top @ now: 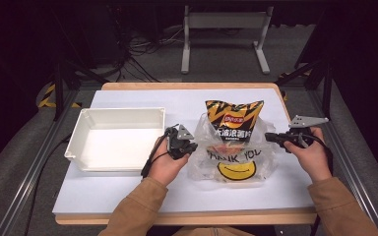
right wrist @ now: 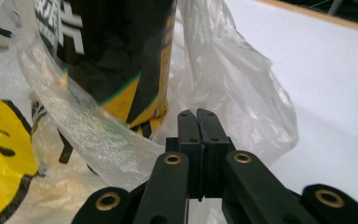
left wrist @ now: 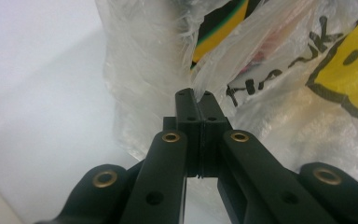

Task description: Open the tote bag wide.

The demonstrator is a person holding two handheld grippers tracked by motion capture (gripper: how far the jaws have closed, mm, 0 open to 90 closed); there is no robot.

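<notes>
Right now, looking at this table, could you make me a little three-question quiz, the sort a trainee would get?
1. True or false: the chip packet stands inside the clear plastic bag.
2. What lies to the left of the bag in the high view: A) a white tray, B) a red bowl, C) a stack of books?
3. Fill in: the face printed on the bag is coloured ____.

Key:
1. True; its top sticks out above the bag.
2. A, the white tray, with nothing seen inside it.
3. Yellow, the smiley face under the black lettering.
</notes>
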